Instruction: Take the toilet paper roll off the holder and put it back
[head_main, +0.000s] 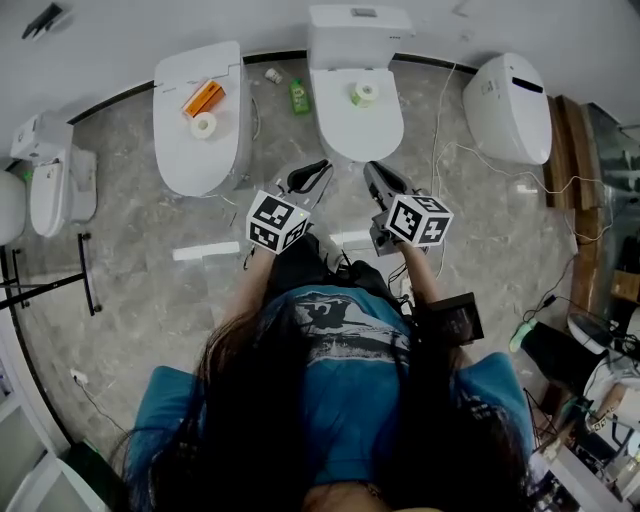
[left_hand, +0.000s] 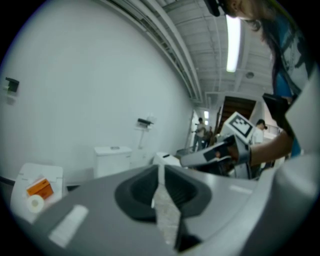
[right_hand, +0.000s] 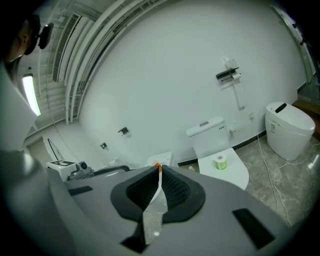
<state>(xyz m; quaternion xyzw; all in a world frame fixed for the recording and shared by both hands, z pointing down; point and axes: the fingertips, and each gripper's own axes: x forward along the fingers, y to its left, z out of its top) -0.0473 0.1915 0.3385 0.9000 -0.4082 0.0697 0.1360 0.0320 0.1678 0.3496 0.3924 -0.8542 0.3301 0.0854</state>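
Note:
A white paper roll (head_main: 204, 125) lies beside an orange box (head_main: 203, 97) on the closed lid of the left toilet (head_main: 190, 160); the left gripper view shows that white paper roll (left_hand: 35, 202) too. A greenish roll (head_main: 365, 94) stands on the middle toilet's lid (head_main: 345, 130), and the greenish roll (right_hand: 219, 162) also appears in the right gripper view. A black holder (right_hand: 227, 75) is fixed high on the wall. My left gripper (head_main: 318, 168) and right gripper (head_main: 372, 170) hover side by side in front of the middle toilet. Both are shut and hold nothing.
A third toilet (head_main: 510, 105) stands at the right, with cables (head_main: 560, 190) trailing over the floor near it. A green bottle (head_main: 299, 96) sits between the left and middle toilets. A small toilet (head_main: 50, 180) and a black rack (head_main: 85, 275) are at the far left.

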